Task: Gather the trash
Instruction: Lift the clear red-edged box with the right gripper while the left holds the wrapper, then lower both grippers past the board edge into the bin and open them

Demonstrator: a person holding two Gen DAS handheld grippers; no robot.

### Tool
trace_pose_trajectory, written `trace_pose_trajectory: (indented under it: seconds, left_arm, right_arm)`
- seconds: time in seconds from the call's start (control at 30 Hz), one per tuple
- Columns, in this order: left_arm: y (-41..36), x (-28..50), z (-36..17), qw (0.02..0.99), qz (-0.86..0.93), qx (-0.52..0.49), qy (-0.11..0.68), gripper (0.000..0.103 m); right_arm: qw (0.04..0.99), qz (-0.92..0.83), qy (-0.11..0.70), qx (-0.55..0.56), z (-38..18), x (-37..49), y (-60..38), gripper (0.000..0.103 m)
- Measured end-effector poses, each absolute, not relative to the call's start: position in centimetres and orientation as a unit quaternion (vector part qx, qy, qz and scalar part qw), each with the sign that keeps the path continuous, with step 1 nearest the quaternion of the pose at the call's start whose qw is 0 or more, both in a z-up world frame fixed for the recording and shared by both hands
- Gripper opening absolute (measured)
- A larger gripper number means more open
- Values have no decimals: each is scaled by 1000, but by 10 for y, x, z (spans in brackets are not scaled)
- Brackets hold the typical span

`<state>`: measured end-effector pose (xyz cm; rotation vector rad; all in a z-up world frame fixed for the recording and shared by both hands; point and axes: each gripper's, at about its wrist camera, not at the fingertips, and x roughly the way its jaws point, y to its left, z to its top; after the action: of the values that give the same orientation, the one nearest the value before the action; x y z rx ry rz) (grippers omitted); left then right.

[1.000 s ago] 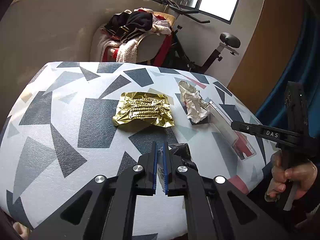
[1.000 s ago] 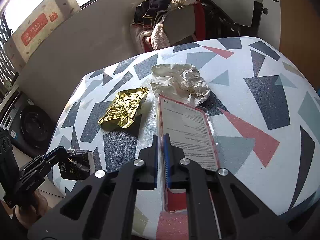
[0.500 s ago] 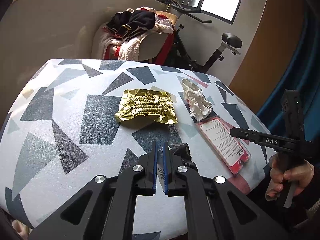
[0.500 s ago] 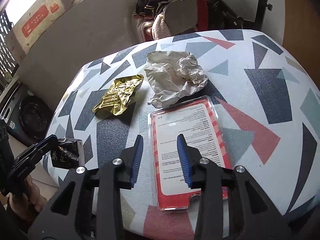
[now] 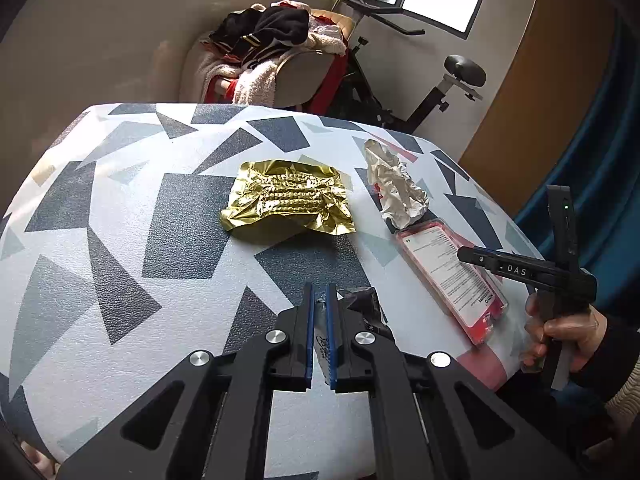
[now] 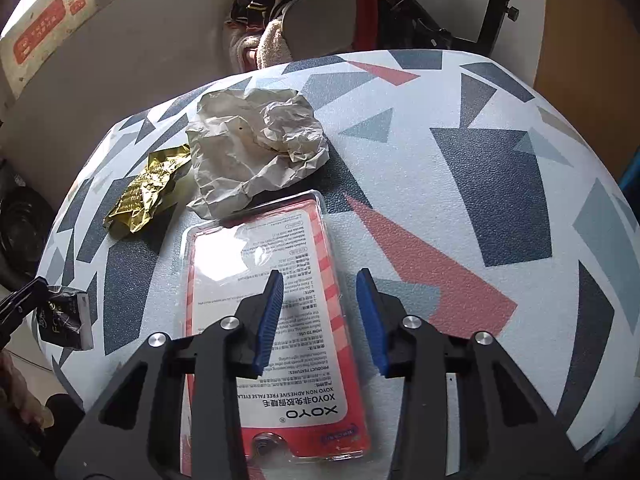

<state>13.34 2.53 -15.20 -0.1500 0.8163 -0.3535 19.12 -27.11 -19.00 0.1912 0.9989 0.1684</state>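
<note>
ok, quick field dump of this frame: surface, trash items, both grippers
surface: table with a geometric-print cover
trash on table: gold foil wrapper; crumpled paper; red blister pack, printed side up
layout: paper's near edge touches or overlaps the pack's far end; foil lies apart, to their left
left gripper: shut on a small black wrapper
right gripper: jaws apart and closing, above the blister pack's right edge, pads not pressing it
background: chair piled with clothes; exercise bike

Left claw [image 5: 319,332] clamped tight; right claw [image 6: 320,320] parted, jaws closing.
</note>
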Motion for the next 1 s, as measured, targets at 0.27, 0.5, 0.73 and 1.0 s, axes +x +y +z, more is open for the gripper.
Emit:
trace_pose_trajectory:
  seconds: [0.27,0.5,0.73,1.0]
  left_arm:
    - [21,131,-149,900,-173,-65,396,5]
    - [18,117,-137,904,-175,-49,387,6]
    - [19,85,-128,908,-174,-30,381,5]
    - [23,32,-131,907,-172,-20,383,6]
  right_arm:
    - [871,103,453,161,-184,186,-282,8]
    - [897,125,401,138,-142,153,-265,8]
    - [911,150,370,102,-113,115,-240,8]
    - [914,170,355,99,-98,68,-221,8]
